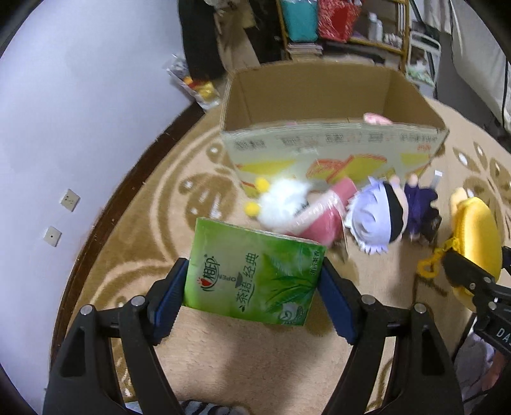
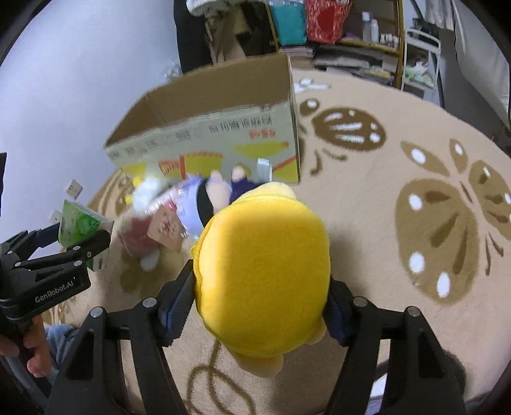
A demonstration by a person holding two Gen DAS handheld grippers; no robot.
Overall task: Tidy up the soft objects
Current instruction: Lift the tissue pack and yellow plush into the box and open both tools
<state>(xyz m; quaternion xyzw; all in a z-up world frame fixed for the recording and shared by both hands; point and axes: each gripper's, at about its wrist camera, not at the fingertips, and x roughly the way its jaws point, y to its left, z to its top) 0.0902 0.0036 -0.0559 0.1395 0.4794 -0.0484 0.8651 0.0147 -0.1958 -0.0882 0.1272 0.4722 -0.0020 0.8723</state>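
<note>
My left gripper (image 1: 255,284) is shut on a green tissue pack (image 1: 252,274) and holds it above the rug, short of an open cardboard box (image 1: 319,92). My right gripper (image 2: 260,290) is shut on a yellow plush pouch (image 2: 262,271), also seen at the right edge of the left wrist view (image 1: 476,242). On the rug in front of the box lie a white-and-pink plush (image 1: 300,207) and a purple-haired doll (image 1: 380,220). Something pink (image 1: 377,118) shows inside the box.
The beige rug (image 2: 399,207) has brown butterfly patterns. A white wall (image 1: 64,127) runs on the left with a dark baseboard. Shelves with bags and bottles (image 1: 335,22) stand behind the box. A plastic bag (image 1: 194,83) lies by the wall.
</note>
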